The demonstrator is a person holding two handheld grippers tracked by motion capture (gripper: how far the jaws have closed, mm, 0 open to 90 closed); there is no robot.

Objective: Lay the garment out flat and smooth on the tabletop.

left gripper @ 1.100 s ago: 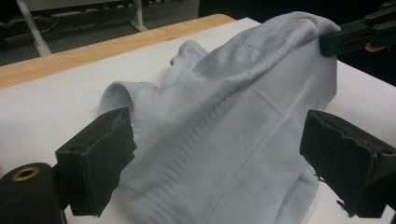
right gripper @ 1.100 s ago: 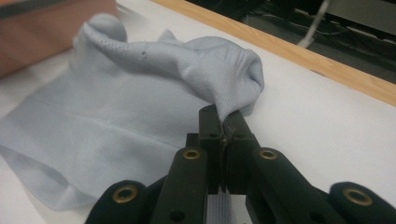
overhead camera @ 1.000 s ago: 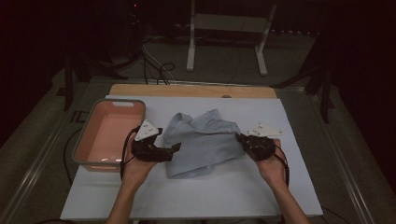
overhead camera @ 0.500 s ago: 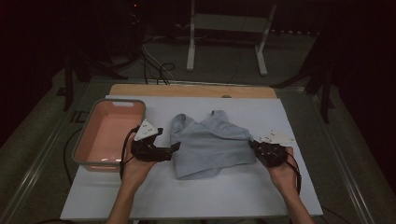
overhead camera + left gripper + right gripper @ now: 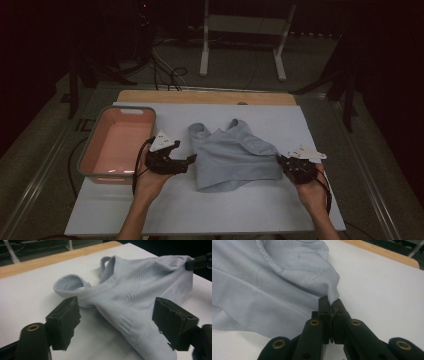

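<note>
A pale blue sleeveless garment [image 5: 235, 155] lies crumpled on the white table top [image 5: 210, 210]. My left gripper [image 5: 190, 161] rests at its left edge, open. Its jaws have just been closing, and the hem [image 5: 130, 290] lies between them without either pad [image 5: 65, 320] pressing on it. My right gripper [image 5: 283, 163] is shut on the garment's right corner, and a pinch of the cloth [image 5: 262, 277] is caught between its closed jaws [image 5: 331, 303]. In the left gripper view the right gripper [image 5: 200, 262] holds that corner at the top right.
A pink tub [image 5: 117, 112] stands on the table's left side, just beyond my left hand. A wooden board [image 5: 205, 96] runs along the far edge. Behind the table are a metal stand [image 5: 245, 30] and cables on a dark floor.
My right gripper has drawn the garment's corner to the right and nearer the person, stretching the cloth flatter. The left hand has stayed in place.
</note>
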